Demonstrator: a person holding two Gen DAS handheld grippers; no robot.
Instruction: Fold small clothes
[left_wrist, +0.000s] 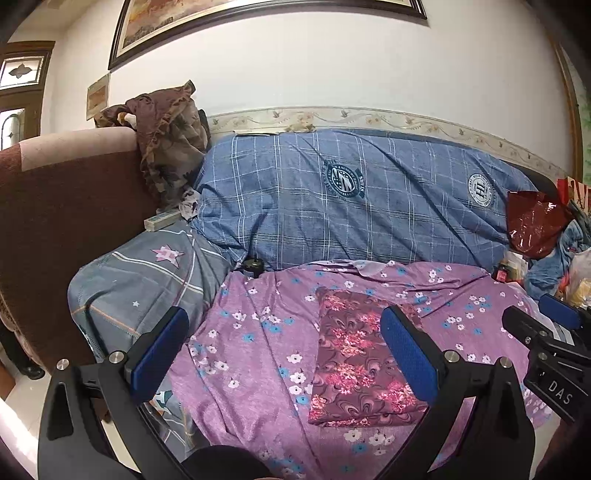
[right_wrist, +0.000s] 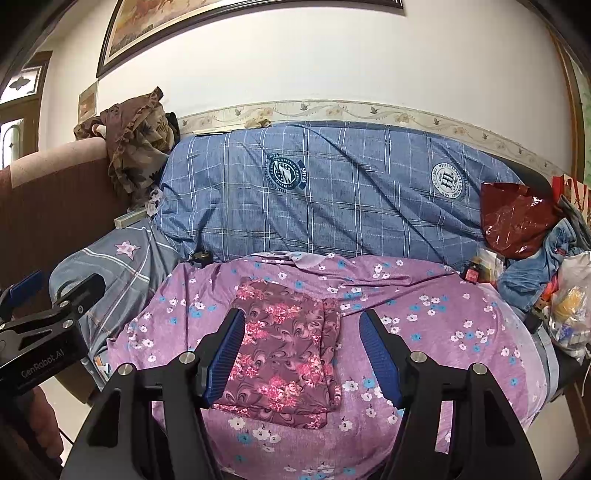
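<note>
Folded garment (right_wrist: 284, 350): a maroon floral rectangle, lay mid-way on the purple flowered sheet (right_wrist: 443, 325), nearer its front edge.
Left gripper (left_wrist: 291, 354): jaws spread wide, empty, above the sheet.
Right gripper (right_wrist: 301, 354): jaws apart, clasping nothing; one finger (right_wrist: 223, 354) hid the garment's left edge.
Red bag (right_wrist: 513, 218): contents unclear.
</note>
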